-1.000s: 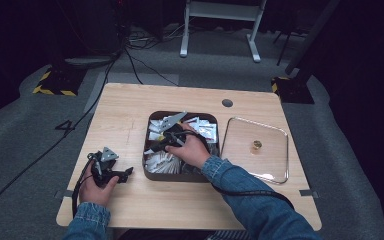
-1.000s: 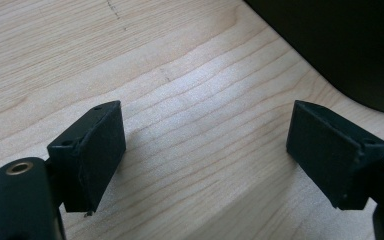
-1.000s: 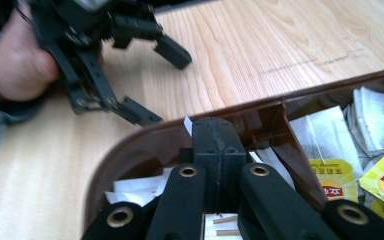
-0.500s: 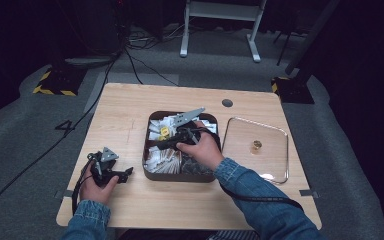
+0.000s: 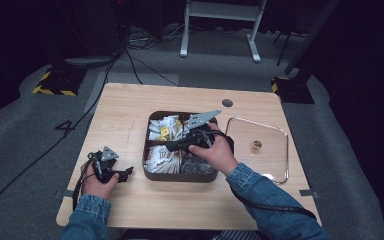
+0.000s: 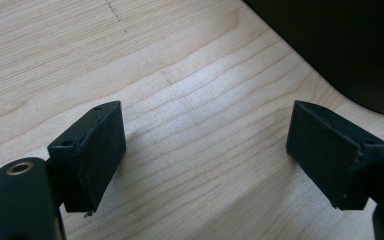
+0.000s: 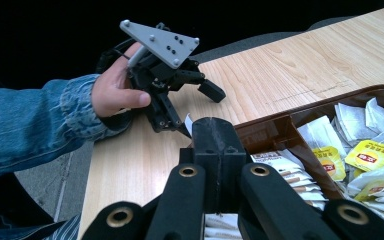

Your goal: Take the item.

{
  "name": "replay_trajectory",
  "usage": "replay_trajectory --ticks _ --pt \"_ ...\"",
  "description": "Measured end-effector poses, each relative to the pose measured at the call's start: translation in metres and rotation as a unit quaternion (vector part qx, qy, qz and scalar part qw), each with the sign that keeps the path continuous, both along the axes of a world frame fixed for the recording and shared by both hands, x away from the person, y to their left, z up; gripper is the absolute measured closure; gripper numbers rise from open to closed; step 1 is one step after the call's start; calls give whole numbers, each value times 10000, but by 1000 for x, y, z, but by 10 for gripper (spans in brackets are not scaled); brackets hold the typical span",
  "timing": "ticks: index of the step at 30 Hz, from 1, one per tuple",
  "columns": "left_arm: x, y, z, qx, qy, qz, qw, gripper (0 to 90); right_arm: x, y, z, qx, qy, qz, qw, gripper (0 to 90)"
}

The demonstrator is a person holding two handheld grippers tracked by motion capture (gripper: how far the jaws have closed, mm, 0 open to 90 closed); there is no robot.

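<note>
Right tongs (image 5: 172, 146): pinched tight on a small white packet (image 7: 188, 121), above the brown box (image 5: 150, 172).
Left tongs (image 5: 126, 173): spread wide, nothing inside, resting on the bench (image 5: 125, 110).

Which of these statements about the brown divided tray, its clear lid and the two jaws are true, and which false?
1. The brown divided tray holds tea bags and paper packets. True.
2. The clear lid with a gold knob covers the tray. False: it lies on the light wooden table, to the tray's right.
3. The left gripper has open jaws over bare wood. True.
4. The right gripper has wide-open jaws. False: they are shut, above the tray's edge.
</note>
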State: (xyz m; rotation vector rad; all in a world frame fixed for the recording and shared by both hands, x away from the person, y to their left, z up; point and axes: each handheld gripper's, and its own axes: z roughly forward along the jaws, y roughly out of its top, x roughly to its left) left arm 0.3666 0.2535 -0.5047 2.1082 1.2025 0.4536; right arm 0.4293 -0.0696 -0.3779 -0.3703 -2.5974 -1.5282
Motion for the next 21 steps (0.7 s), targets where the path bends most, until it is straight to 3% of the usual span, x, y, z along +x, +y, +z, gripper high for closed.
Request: replay_trajectory --ticks 21 --pt "3 -2 0 -19 -1 123 9999 164 -33 -35 5 42 -8 80 10000 900"
